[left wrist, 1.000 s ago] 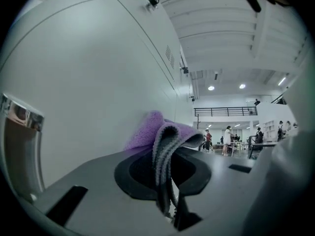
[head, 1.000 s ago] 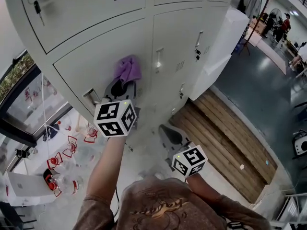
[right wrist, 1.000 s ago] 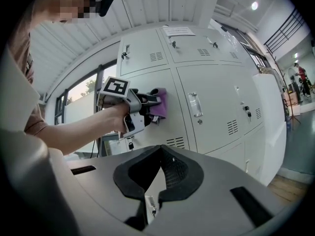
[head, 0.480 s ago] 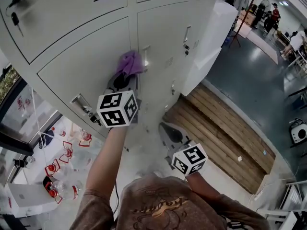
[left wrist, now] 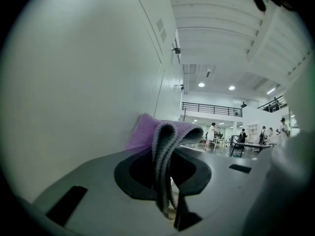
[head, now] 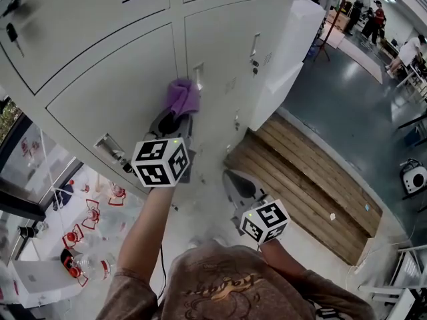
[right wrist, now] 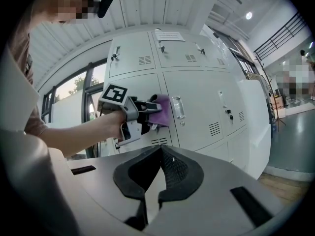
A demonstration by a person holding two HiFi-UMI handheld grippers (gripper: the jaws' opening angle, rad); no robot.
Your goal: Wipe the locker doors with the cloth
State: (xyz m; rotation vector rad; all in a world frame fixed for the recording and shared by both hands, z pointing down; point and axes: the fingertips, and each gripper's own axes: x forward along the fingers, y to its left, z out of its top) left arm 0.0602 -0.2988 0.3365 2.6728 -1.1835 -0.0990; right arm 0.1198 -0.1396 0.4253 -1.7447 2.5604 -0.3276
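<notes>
While pressed to pale locker door (head: 113, 85), gripping purple cloth (head: 181, 95) in left tongs (head: 177, 115): bunched, folded over, grey underside. Holding right tongs (right wrist: 160, 149) clenched, empty.

The cloth (head: 181, 96), in the left tongs (head: 176, 114), lies against the locker doors (head: 113, 92), just left of a handle (head: 198, 73).

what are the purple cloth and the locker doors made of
Purple cloth: soft fabric, perhaps microfibre; it folds limply with a thick fuzzy edge.
Locker doors: likely painted sheet metal; smooth pale grey faces with punched vent slots.
</notes>
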